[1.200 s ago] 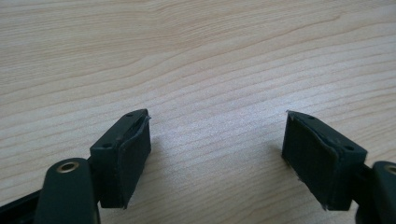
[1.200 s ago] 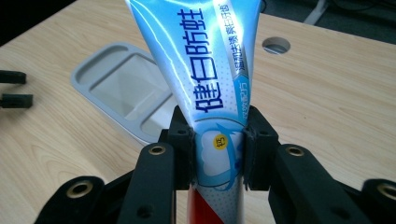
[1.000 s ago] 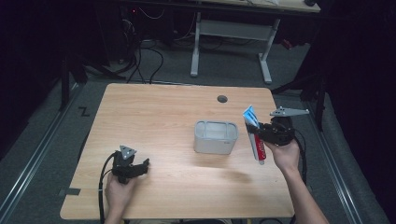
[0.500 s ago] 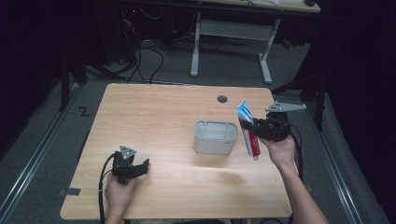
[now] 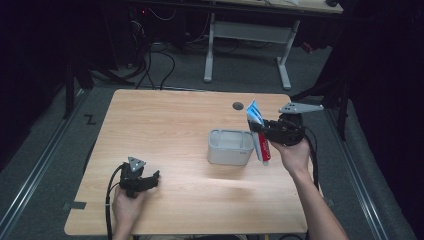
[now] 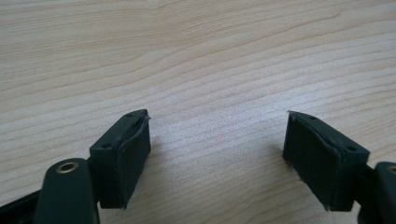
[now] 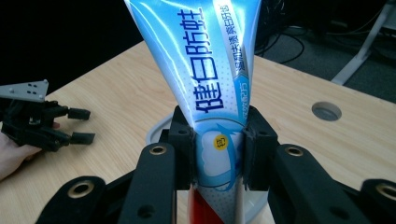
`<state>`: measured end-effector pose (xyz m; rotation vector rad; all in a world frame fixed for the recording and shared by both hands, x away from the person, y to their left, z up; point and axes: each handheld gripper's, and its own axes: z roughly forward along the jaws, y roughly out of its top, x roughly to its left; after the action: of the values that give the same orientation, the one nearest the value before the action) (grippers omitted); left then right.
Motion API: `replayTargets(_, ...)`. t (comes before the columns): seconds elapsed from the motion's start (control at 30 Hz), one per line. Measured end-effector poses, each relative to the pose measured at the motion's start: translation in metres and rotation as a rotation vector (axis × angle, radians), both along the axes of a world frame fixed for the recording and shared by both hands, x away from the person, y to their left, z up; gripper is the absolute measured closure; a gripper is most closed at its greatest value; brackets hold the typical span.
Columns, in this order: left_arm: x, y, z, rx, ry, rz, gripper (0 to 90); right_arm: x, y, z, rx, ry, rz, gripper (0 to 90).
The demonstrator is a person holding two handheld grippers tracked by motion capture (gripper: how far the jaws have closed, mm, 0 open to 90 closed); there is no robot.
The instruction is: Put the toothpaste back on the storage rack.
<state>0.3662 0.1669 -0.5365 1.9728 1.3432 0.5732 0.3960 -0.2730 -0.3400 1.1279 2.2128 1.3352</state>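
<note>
A blue, white and red toothpaste tube [image 5: 259, 131] hangs upright in the air, and my right gripper [image 5: 261, 131] is shut on its middle. In the right gripper view the tube [image 7: 212, 79] rises between the two black pads [image 7: 183, 144], with its red end below them. Just left of the tube stands a grey cup-like container [image 5: 230, 147], whose rim [image 7: 156, 133] shows behind my jaws. My left gripper [image 5: 152, 179] rests on the table near the front left, open; in its own view the gripper [image 6: 217, 156] has bare wood between its pads.
The wooden table [image 5: 165, 125] has a round cable hole [image 5: 238, 106] near its far edge. The other gripper [image 7: 81, 131] lies at the left in the right gripper view. Beyond the table stand a white desk frame [image 5: 247, 35] and floor cables [image 5: 150, 55].
My right gripper has carried the toothpaste tube up and to the left, closer to the grey container. The left gripper has stayed where it was.
</note>
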Motion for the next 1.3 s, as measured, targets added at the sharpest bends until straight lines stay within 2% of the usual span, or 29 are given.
replayTargets(0.17, 0.001, -0.001, 0.000, 0.002, -0.001, 0.001, 23.8, 0.005, 0.011, 0.008, -0.006, -0.020, 0.000, 70.1)
replayTargets(0.33, 0.001, -0.001, 0.000, 0.001, -0.001, 0.002, 23.9, 0.017, 0.019, 0.008, 0.007, 0.013, 0.012, 70.4)
replayTargets(0.57, 0.001, -0.001, 0.000, 0.001, 0.000, 0.002, 23.9, 0.023, 0.029, 0.013, 0.006, -0.016, 0.026, 70.5)
replayTargets(0.93, 0.001, 0.000, 0.000, -0.001, -0.001, 0.004, 24.0, 0.036, 0.037, 0.018, 0.043, -0.029, 0.044, 70.6)
replayTargets(1.07, 0.001, 0.000, 0.000, -0.002, 0.000, 0.005, 24.0, 0.042, 0.043, 0.018, 0.034, -0.042, 0.054, 70.6)
replayTargets(1.3, 0.001, 0.000, 0.000, -0.003, -0.001, 0.006, 24.0, 0.050, 0.049, 0.012, 0.016, -0.034, 0.047, 70.4)
